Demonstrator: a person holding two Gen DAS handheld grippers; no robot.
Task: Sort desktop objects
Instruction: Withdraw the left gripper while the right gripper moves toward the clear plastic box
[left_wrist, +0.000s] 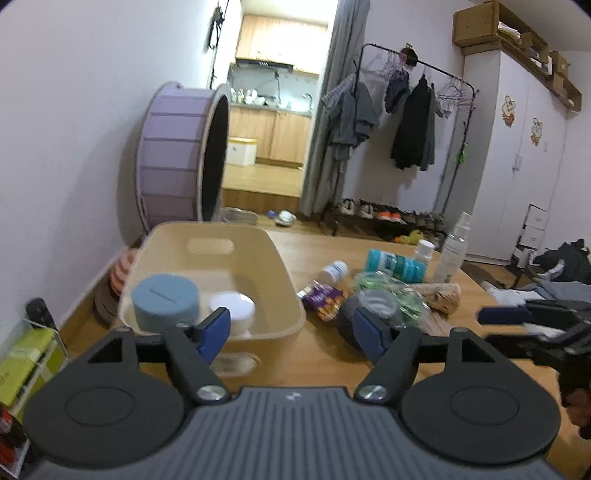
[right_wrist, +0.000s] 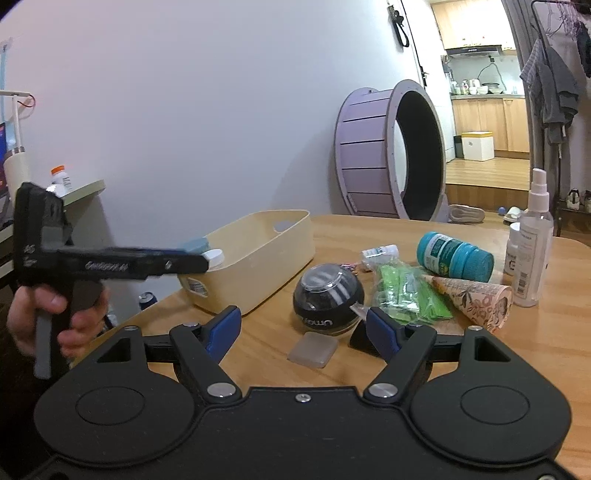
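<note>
A beige bin (left_wrist: 280, 266) sits at the table's left and holds a blue cylinder (left_wrist: 164, 302) and a white jar (left_wrist: 232, 306). My left gripper (left_wrist: 291, 332) hovers open and empty just before the bin's near rim; in the right wrist view a hand holds it (right_wrist: 184, 258) over that bin (right_wrist: 266, 254). My right gripper (right_wrist: 303, 330) is open and empty, low over the table. Right in front of it are a black gyro ball (right_wrist: 327, 299) and a small translucent case (right_wrist: 313, 349). Green packets (right_wrist: 410, 291) lie to the right of the ball.
Further right are a teal bottle (right_wrist: 454, 254) lying on its side, a patterned paper cone (right_wrist: 476, 295), an upright spray bottle (right_wrist: 533, 240) and a small white bottle (right_wrist: 380, 253). A purple snack packet (left_wrist: 321, 297) lies beside the bin. A purple wheel (right_wrist: 373, 155) stands behind the table.
</note>
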